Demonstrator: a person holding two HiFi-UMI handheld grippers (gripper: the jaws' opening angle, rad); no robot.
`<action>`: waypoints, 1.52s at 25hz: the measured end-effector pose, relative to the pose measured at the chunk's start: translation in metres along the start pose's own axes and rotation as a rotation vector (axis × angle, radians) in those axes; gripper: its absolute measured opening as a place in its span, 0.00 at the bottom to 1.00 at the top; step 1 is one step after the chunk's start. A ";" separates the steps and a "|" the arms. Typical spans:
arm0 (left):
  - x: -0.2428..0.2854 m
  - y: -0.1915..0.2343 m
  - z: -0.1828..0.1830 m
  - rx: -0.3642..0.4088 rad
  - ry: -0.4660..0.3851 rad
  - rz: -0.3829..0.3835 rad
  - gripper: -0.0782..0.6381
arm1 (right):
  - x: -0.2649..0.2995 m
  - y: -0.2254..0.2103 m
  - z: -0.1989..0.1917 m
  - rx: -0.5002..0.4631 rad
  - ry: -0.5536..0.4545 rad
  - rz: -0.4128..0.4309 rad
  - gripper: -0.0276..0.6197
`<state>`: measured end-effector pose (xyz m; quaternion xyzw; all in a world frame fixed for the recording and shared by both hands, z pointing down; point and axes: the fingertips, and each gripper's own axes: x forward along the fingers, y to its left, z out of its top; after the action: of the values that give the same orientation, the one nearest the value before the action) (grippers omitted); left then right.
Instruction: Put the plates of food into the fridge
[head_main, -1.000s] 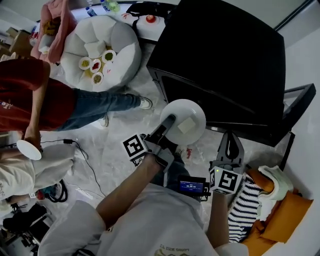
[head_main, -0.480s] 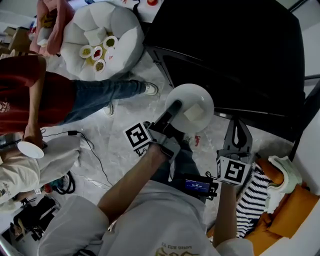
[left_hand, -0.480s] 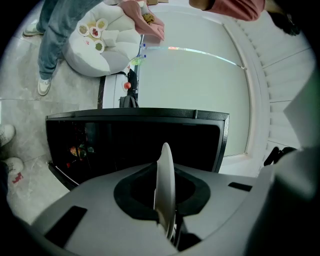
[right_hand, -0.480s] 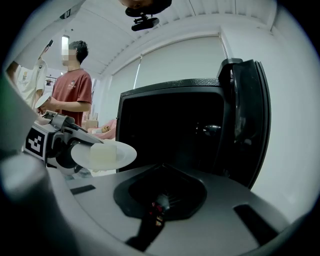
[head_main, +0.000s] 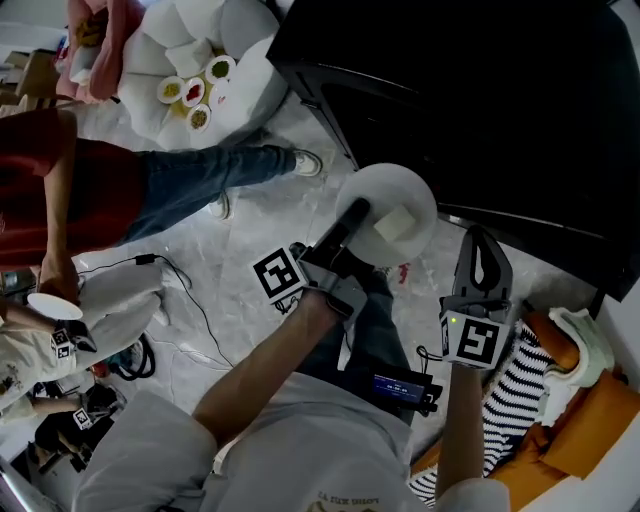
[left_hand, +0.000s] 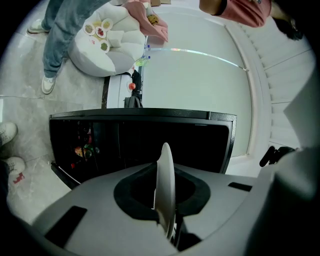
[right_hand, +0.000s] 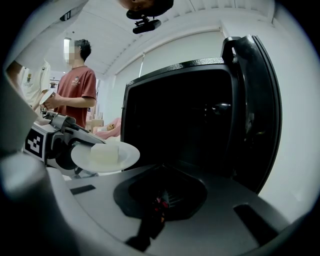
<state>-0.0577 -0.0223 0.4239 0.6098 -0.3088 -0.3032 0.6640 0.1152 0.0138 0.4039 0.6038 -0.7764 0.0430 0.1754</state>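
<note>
Over the pale marble floor, before the open black fridge, the left hand-held gripper pinches the white plate by its rim alone. Any tilt could slide the food block off. The right hand-held gripper hangs closed and empty.

glossy black fridge — smooth white plate

Left gripper points level, jaws clamped on a plate rim; right gripper tilts slightly downward, jaws together.
</note>
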 end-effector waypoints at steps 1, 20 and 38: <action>-0.001 0.002 0.000 -0.005 -0.004 -0.003 0.15 | 0.001 0.001 -0.003 -0.002 0.002 0.004 0.06; 0.005 0.043 0.009 0.005 -0.065 -0.048 0.15 | 0.020 0.012 -0.048 0.056 0.033 0.071 0.06; 0.003 0.075 0.000 -0.004 -0.068 -0.027 0.15 | 0.022 0.027 -0.084 0.115 0.092 0.108 0.06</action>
<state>-0.0543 -0.0193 0.4986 0.6018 -0.3221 -0.3336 0.6502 0.1029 0.0246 0.4930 0.5676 -0.7951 0.1248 0.1733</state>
